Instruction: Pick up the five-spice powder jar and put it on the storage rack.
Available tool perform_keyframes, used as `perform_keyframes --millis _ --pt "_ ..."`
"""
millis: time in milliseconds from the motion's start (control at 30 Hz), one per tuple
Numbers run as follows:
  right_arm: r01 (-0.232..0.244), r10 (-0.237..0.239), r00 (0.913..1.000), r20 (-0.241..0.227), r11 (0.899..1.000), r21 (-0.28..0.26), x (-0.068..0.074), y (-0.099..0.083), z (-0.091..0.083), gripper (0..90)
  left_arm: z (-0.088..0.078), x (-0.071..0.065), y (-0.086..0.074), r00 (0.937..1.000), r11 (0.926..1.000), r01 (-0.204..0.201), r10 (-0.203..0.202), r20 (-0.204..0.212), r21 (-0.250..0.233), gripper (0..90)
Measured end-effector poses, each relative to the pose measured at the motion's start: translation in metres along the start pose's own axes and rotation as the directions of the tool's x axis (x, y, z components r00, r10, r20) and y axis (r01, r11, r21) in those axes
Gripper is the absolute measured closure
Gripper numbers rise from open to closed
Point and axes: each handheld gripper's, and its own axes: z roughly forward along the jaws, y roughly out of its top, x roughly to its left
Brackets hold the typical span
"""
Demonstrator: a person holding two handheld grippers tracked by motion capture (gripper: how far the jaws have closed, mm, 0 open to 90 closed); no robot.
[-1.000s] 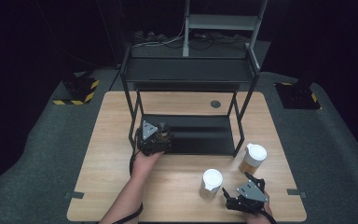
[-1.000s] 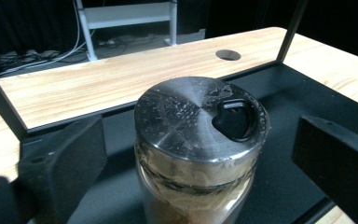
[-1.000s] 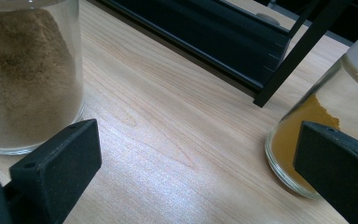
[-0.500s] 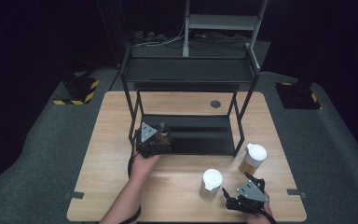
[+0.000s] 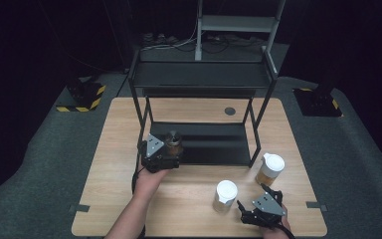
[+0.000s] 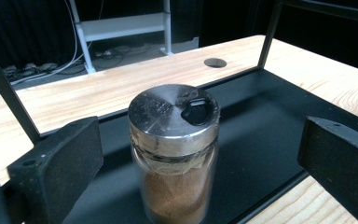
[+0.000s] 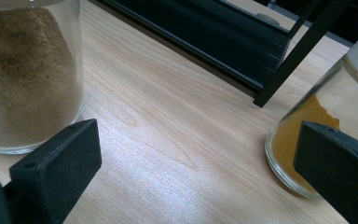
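Note:
A glass spice jar with a metal shaker lid and brown powder stands upright on the black lower tray of a metal rack. My left gripper is open. Its jaws stand wide on either side of the jar without touching it. My right gripper is open near the table's front right, low over the wood. It sits between a white-lidded jar of brown powder and a white-lidded jar of orange powder, touching neither.
The black rack has thin legs and an upper shelf over the tray. The wooden table has a round cable hole at the back. Dark carpet surrounds it, and a white stand rises behind.
My left gripper has drawn back slightly toward the person, and the metal-lidded jar now shows clear ahead of it on the tray. The right gripper has barely moved.

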Motion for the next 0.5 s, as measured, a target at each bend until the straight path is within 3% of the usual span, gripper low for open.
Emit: perform_keyframes --millis 500 --pt "0.0 0.0 1.0 0.0 1.0 0.0 0.0 0.0 0.0 0.3 -0.026 -0.003 -0.003 0.9998 0.9994 -0.017 0.017 0.009 -0.03 0.4"
